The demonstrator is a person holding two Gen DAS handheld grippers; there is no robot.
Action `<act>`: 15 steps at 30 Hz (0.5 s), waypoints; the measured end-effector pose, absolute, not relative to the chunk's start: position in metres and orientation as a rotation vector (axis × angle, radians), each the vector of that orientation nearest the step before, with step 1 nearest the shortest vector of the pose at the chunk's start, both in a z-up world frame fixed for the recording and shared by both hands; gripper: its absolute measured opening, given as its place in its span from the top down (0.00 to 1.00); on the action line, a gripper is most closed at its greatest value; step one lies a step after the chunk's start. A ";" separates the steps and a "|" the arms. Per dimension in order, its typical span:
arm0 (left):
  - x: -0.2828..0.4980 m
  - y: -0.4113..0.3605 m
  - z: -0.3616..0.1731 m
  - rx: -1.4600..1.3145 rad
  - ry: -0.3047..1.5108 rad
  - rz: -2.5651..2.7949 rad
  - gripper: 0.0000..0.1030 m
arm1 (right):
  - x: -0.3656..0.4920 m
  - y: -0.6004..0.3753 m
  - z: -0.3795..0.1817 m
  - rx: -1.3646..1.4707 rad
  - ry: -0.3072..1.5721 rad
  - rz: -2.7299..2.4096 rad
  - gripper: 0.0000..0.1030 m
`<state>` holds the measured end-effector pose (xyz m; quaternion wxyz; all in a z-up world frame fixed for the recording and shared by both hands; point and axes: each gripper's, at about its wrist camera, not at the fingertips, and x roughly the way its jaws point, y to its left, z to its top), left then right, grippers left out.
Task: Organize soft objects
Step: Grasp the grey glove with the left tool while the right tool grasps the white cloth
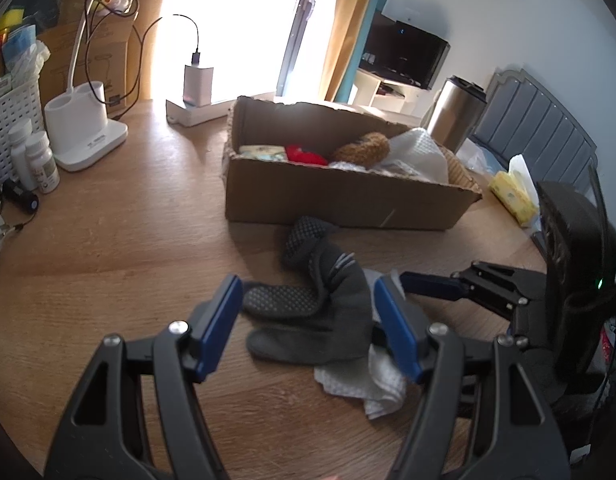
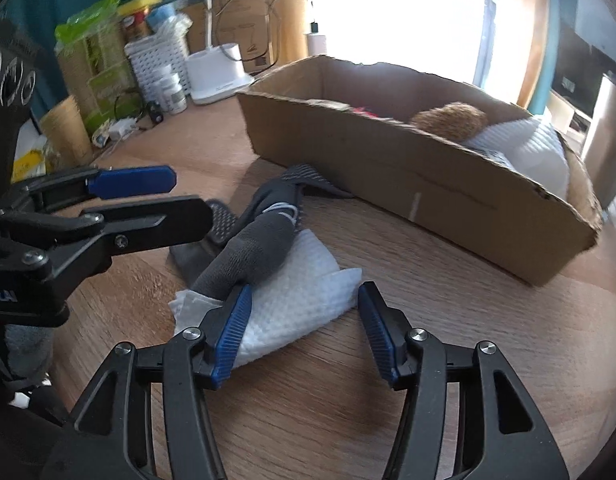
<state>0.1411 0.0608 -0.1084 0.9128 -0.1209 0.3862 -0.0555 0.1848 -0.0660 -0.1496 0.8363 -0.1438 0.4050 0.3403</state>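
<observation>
A pair of dark grey grip socks point(image 1: 320, 304) point(image 2: 251, 236) lies on the wooden table in front of an open cardboard box point(image 1: 340, 196) point(image 2: 428, 184). A white cloth point(image 1: 368, 380) point(image 2: 291, 300) lies partly under the socks. The box holds a brown plush point(image 1: 362, 148) point(image 2: 452, 118), a red soft item point(image 1: 305, 155) and white padding point(image 1: 420, 152). My left gripper point(image 1: 308, 328) is open, its fingers on either side of the socks. My right gripper point(image 2: 303, 332) is open over the cloth's near edge. The left gripper also shows in the right wrist view point(image 2: 159, 196).
A white lamp base point(image 1: 85, 132) with cables, pill bottles point(image 1: 35, 160), a white basket point(image 1: 11, 116) and a charger point(image 1: 197, 88) stand at the table's left and back. A steel bin point(image 1: 456, 112) and a yellow tissue pack point(image 1: 512, 196) are at the right.
</observation>
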 end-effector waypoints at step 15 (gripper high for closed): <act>0.146 0.056 -0.113 -0.234 0.818 -0.116 0.32 | 0.166 -0.061 -0.140 -0.387 0.789 0.764 0.85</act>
